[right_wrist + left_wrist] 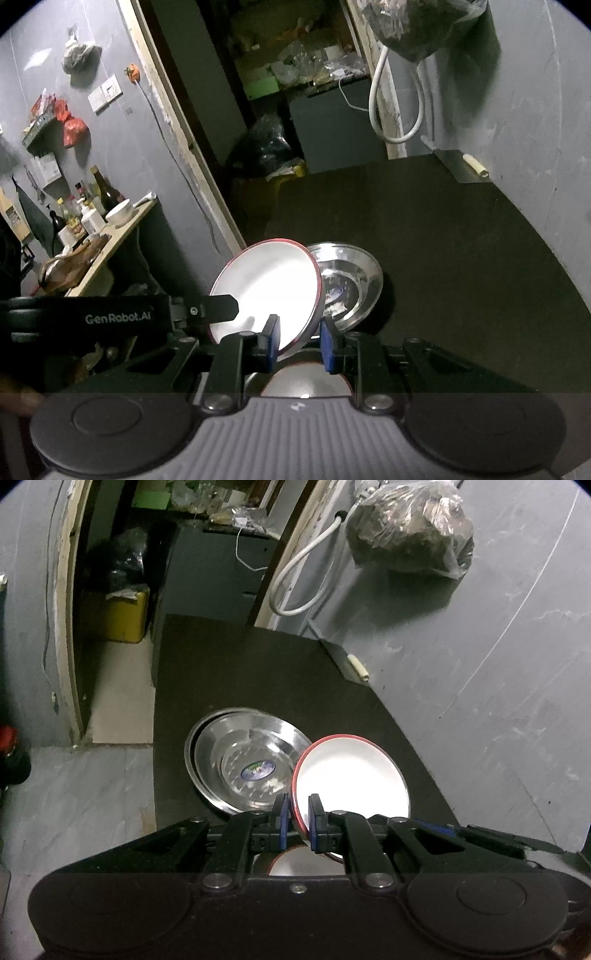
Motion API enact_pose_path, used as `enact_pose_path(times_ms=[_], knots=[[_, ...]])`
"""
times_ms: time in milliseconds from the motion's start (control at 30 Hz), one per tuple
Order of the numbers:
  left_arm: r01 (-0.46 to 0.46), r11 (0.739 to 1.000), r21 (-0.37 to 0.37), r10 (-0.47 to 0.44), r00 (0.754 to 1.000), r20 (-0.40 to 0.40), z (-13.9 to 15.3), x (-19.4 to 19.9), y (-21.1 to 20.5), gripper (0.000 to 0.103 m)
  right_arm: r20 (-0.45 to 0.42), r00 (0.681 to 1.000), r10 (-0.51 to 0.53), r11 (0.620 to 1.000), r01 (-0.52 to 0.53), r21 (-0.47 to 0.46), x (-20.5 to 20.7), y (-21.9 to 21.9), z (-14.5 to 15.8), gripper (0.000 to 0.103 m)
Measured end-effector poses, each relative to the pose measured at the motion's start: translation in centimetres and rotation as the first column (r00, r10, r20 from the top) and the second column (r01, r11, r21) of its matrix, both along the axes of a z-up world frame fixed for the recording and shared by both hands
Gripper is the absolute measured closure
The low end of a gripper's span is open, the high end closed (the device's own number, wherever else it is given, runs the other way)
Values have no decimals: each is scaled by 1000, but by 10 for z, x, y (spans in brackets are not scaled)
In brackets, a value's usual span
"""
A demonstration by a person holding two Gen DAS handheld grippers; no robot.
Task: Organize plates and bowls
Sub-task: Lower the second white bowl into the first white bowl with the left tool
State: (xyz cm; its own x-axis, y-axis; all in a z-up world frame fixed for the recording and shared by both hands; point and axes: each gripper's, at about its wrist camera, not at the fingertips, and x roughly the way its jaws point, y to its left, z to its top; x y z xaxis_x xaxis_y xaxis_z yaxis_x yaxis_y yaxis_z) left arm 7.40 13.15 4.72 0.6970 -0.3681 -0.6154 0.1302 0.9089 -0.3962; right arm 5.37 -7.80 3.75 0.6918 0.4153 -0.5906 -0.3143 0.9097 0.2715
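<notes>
A white dish with a red rim hangs tilted above the black table. My left gripper is shut on its near rim. Stacked steel plates lie on the table just left of it. In the right wrist view my right gripper is shut on the same white dish, and the left gripper's finger reaches onto it from the left. The steel plates sit right behind it. Another white dish shows under the pads, mostly hidden.
The black table stretches back to a grey wall with a hanging plastic bag and a white hose. A yellow bin stands in the doorway. A side shelf with bottles is at left.
</notes>
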Motion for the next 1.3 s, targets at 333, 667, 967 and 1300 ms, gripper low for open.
enact_pose_path(times_ms=[333, 667, 967, 1300], knots=[[10, 999, 34, -7, 996, -90, -22, 2, -9, 91, -126, 991, 54, 998, -57, -20, 11, -3, -20, 77], [24, 998, 62, -13, 985, -170, -42, -3, -18, 88, -219, 971, 96, 993, -109, -45, 17, -5, -36, 77], [47, 994, 95, -26, 977, -212, -52, -8, -31, 86, -269, 957, 112, 988, -136, -75, 21, -5, -45, 77], [50, 991, 125, -21, 974, -226, -53, -5, -39, 86, -296, 945, 138, 982, -170, -85, 29, -7, -50, 77]])
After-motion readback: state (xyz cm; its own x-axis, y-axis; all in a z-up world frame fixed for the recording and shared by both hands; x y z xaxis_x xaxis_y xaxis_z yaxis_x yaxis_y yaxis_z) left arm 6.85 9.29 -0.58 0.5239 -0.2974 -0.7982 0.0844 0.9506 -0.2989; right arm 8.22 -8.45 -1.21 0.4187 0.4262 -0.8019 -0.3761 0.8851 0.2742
